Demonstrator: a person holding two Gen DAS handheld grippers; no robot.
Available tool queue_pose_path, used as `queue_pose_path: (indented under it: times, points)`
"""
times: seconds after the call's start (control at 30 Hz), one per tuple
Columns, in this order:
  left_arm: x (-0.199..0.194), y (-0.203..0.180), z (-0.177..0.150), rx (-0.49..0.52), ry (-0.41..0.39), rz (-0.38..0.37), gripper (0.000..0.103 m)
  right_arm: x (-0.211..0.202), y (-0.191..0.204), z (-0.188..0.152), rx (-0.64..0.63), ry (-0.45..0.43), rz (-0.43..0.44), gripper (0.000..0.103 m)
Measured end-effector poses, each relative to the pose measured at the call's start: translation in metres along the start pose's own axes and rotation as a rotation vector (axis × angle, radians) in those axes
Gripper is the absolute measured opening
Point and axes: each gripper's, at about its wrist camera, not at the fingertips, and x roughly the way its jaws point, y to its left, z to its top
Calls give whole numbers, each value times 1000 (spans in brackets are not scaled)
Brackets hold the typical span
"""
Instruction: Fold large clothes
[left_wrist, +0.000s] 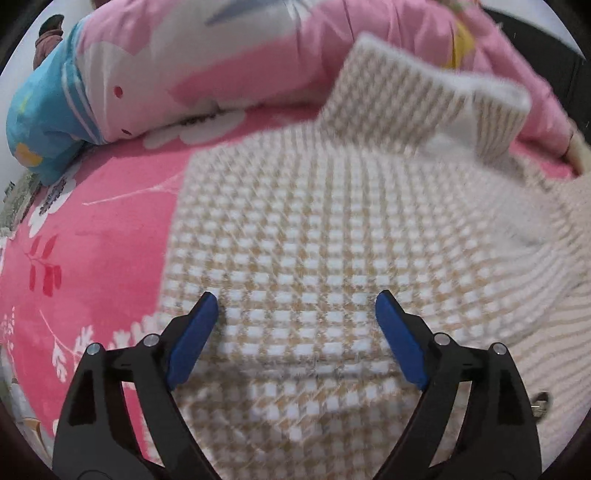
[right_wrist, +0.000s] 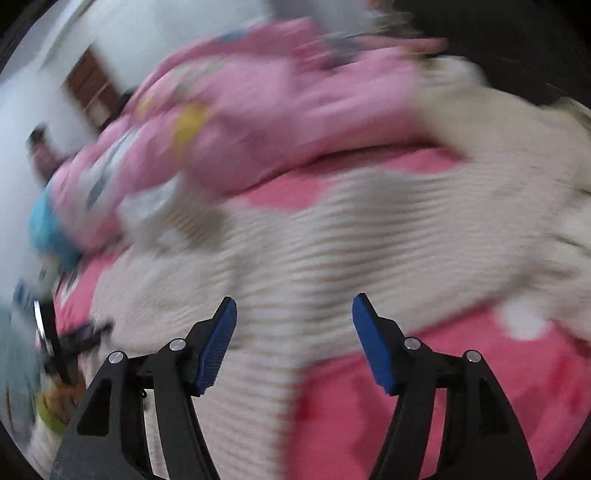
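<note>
A large cream and tan checked knit garment (left_wrist: 314, 236) lies spread over a pink bed cover (left_wrist: 92, 236). One flap or sleeve of it (left_wrist: 424, 99) stands lifted at the upper right, blurred. My left gripper (left_wrist: 297, 310) hovers just above the knit with its blue pads wide apart and nothing between them. In the right wrist view the same garment (right_wrist: 332, 251) shows as blurred cream ribbing across the pink cover (right_wrist: 443, 387). My right gripper (right_wrist: 293, 314) is open above it, holding nothing.
A pink quilt with white and blue cartoon print (left_wrist: 184, 66) is bunched along the far side of the bed, its blue end (left_wrist: 44, 122) at the left. The right wrist view shows a white wall and a brown door frame (right_wrist: 92, 88) beyond.
</note>
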Motion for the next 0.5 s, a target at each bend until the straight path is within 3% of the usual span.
queue_pose_path:
  times: [0.07, 0.2, 0.27, 0.5]
  points:
    - [0, -3, -6, -3, -39, 20, 89, -9, -45, 19, 90, -43, -52, 64]
    - [3, 0, -10, -22, -37, 11, 95, -13, -114, 53, 234, -122, -189, 64]
    - [4, 5, -9, -31, -30, -11, 95, -10, -138, 63, 306, -144, -215, 64]
    - [7, 7, -7, -20, -11, -15, 95, 23, -174, 83, 396, -143, -258, 46]
